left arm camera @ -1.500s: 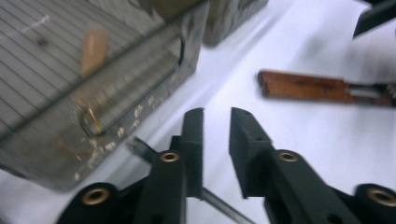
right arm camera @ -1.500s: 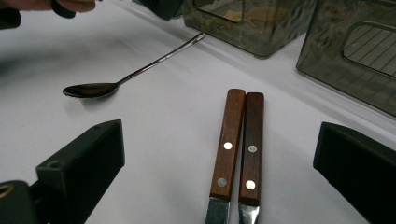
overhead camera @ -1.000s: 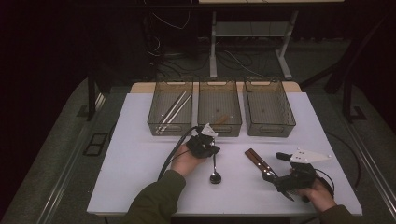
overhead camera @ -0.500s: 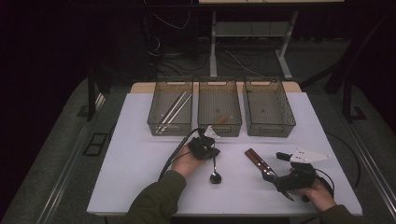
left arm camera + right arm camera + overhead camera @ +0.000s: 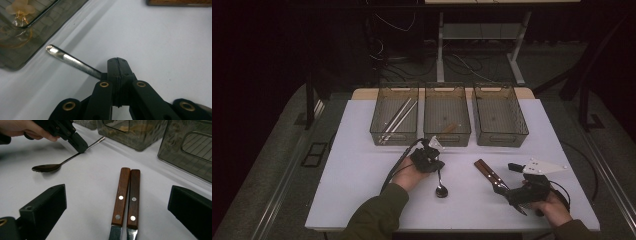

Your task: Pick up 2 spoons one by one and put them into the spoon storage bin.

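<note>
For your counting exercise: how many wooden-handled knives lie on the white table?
2. Left brown wooden-handled knife and right brown wooden-handled knife lie side by side, touching, between the open right gripper's jaws.

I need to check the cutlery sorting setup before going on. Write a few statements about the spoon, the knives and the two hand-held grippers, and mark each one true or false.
1. The left hand-held gripper is shut on the spoon handle. True.
2. The right hand-held gripper is clamped on a knife. False: its jaws stand open, with the two wooden-handled knives lying between them, untouched.
3. The two knives lie side by side on the table. True.
4. The spoon lies inside the right bin. False: it is on the table, in front of the middle bin.
5. The left bin holds long thin metal pieces. True.
</note>
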The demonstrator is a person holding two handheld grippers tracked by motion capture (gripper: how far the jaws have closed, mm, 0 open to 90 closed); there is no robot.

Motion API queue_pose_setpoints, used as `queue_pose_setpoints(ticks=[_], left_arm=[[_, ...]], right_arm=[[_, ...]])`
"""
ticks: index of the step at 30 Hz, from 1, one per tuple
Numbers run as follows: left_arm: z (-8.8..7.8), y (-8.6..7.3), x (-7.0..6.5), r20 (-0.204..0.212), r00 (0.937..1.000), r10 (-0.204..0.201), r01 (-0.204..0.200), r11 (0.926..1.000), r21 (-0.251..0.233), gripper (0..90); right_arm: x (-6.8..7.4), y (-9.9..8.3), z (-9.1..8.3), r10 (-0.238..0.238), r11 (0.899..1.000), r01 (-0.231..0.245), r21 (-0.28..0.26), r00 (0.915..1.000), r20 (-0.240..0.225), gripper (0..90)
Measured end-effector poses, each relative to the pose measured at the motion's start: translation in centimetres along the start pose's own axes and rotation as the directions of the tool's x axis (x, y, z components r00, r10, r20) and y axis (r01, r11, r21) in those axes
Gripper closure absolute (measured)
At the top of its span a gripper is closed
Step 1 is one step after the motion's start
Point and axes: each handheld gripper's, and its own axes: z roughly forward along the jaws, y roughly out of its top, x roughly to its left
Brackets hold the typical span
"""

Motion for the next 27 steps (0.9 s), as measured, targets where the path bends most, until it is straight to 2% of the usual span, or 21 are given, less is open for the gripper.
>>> queue_pose_setpoints(ticks=[2, 3, 5, 8, 10, 14, 19, 20, 22, 24, 27], left_arm=[[-0.3, -0.3, 0.0, -0.014, 0.9999, 0.000, 0.000, 1.0000, 0.004, 89.7], [-0.4, -0.5, 0.2, -0.032, 0.9993, 0.018, -0.018, 0.9995, 0.026, 89.7], [-0.6, -1.0, 0.4, -0.005, 0.9993, -0.037, 0.037, 0.9993, 0.000, 89.7], [-0.8, -1.1, 0.2, -0.012, 0.9996, -0.027, 0.027, 0.9996, 0.003, 89.7], [-0.7, -1.0, 0.2, -0.024, 0.9997, -0.005, 0.005, 1.0000, 0.000, 89.6], [-0.1, -0.4, 0.7, -0.033, 0.9994, -0.015, 0.014, 0.9998, -0.015, 89.6], [0.5, 0.7, 1.6, -0.021, 0.9988, -0.045, 0.044, 0.9985, -0.033, 89.6], [0.5, 0.9, 1.8, -0.027, 0.9991, -0.033, 0.032, 0.9988, -0.037, 89.6], [0.8, 1.4, 1.8, -0.021, 0.9987, -0.046, 0.045, 0.9978, -0.049, 89.6], [1.1, 1.9, 1.9, -0.025, 0.9989, -0.040, 0.039, 0.9981, -0.049, 89.6], [1.6, 2.6, 2.1, -0.053, 0.9984, -0.020, 0.019, 0.9992, -0.034, 89.6]], right_arm=[[0.0, 0.0, 0.0, -0.003, 1.000, 0.003, -0.001, 1.0000, 0.000, 2.1], [0.0, 0.0, 0.0, -0.001, 1.000, 0.001, 0.001, 1.0000, 0.000, 2.1], [0.0, 0.0, 0.1, -0.002, 1.000, 0.002, 0.002, 1.0000, 0.001, 2.1], [0.1, 0.0, 0.0, 0.000, 1.000, 0.000, 0.001, 1.0000, 0.000, 2.1], [0.0, 0.0, 0.0, -0.005, 1.000, 0.005, -0.001, 1.0000, 0.001, 2.1], [0.1, 0.0, 0.1, -0.003, 1.000, 0.003, 0.002, 1.0000, 0.002, 2.1], [0.0, 0.0, 0.1, -0.001, 1.000, 0.001, 0.001, 1.0000, 0.002, 2.1], [0.0, 0.0, 0.1, -0.001, 1.000, 0.001, 0.001, 1.0000, 0.002, 2.1], [0.0, 0.0, 0.1, 0.000, 1.000, 0.000, 0.002, 1.0000, 0.002, 2.1], [0.0, 0.0, 0.1, 0.000, 1.000, 0.000, 0.002, 1.0000, 0.001, 2.1], [0.1, 0.0, 0.1, -0.003, 1.000, 0.003, 0.002, 1.0000, 0.000, 2.1]])
